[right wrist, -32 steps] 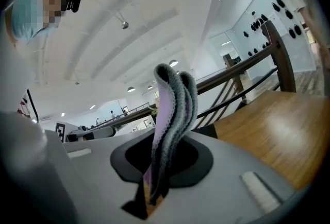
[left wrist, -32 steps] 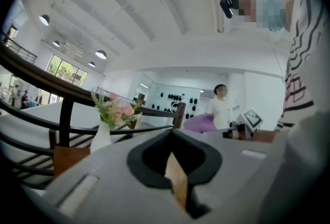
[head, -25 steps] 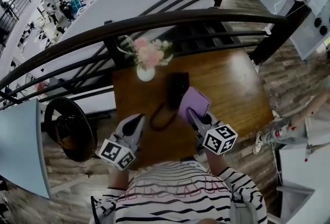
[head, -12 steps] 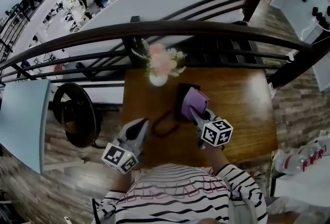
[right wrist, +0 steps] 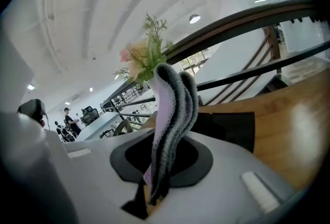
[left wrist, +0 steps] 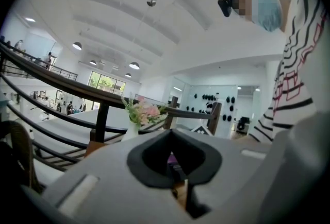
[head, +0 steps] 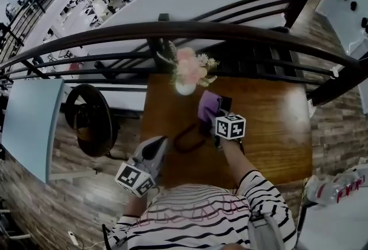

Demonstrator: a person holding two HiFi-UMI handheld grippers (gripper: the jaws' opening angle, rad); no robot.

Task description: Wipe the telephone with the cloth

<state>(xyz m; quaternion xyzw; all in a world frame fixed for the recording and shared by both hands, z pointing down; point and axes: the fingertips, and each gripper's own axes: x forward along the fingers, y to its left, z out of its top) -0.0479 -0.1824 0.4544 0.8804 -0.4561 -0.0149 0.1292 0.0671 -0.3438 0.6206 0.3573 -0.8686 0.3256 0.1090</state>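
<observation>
Wooden table (head: 270, 122) with vase (head: 185, 88), telephone (right wrist: 229, 130)

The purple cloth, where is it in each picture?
Head view: the purple cloth is at the middle, just below the flowers.
Left gripper view: only a tiny purple patch low at the middle, likely the cloth.
Right gripper view: big, at the middle, pinched by the right gripper.
Shared landmark: the flowers, in all three views.

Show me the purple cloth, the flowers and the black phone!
cloth (head: 208, 106): head view, on its purple middle fold.
flowers (head: 188, 68): head view, on the pink blooms.
telephone (right wrist: 232, 130): right gripper view, on its black body behind the cloth.
</observation>
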